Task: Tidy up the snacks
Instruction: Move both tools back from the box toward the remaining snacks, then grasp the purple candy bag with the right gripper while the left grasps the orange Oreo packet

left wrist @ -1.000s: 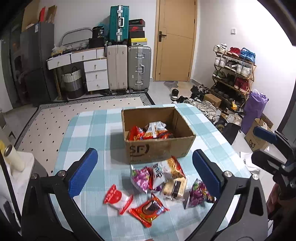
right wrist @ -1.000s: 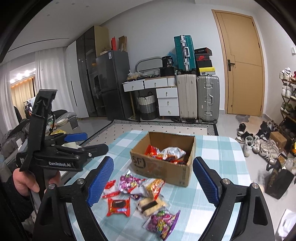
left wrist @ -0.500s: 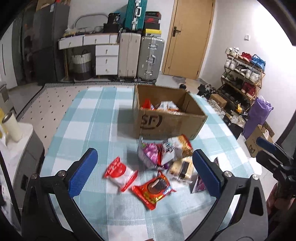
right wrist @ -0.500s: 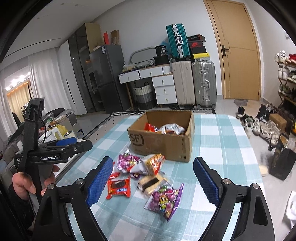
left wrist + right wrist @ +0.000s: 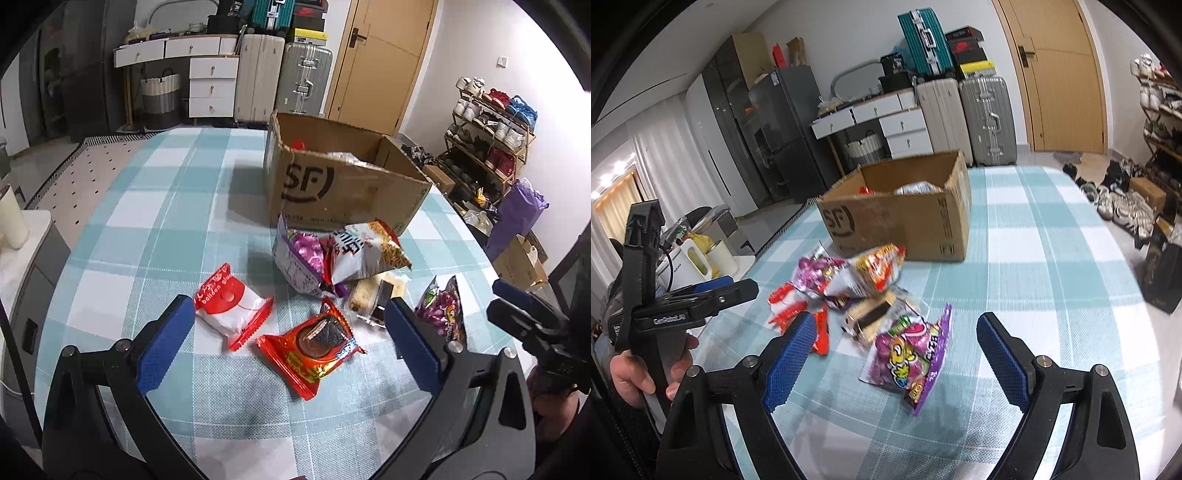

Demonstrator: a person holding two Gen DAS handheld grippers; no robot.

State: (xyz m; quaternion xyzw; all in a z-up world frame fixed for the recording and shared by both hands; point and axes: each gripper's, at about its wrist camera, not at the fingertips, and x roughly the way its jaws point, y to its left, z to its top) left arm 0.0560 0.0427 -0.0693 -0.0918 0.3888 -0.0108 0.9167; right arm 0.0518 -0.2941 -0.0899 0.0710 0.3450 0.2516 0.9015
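An open cardboard box [image 5: 343,188] with a few snack packets inside stands on the checked tablecloth [image 5: 155,221]. Before it lie loose packets: a red-and-white pack [image 5: 231,308], a red chocolate-pie pack [image 5: 314,349], a purple pack [image 5: 299,258], a white-and-orange bag [image 5: 364,251], a clear-wrapped cake [image 5: 373,295] and a purple gummy bag [image 5: 910,358]. My left gripper [image 5: 288,343] hangs open above the two red packs. My right gripper [image 5: 895,350] is open too, low over the gummy bag, with nothing pressed between its pads.
Suitcases [image 5: 282,79] and white drawers [image 5: 212,83] line the far wall beside a wooden door [image 5: 376,62]. A shoe rack [image 5: 491,125] stands at the right. A side counter with a cup [image 5: 11,218] sits left of the table. A hand [image 5: 646,373] holds the left gripper.
Both grippers have come down toward the table, so the loose packets look larger and nearer. Both stay open. No packet has moved.
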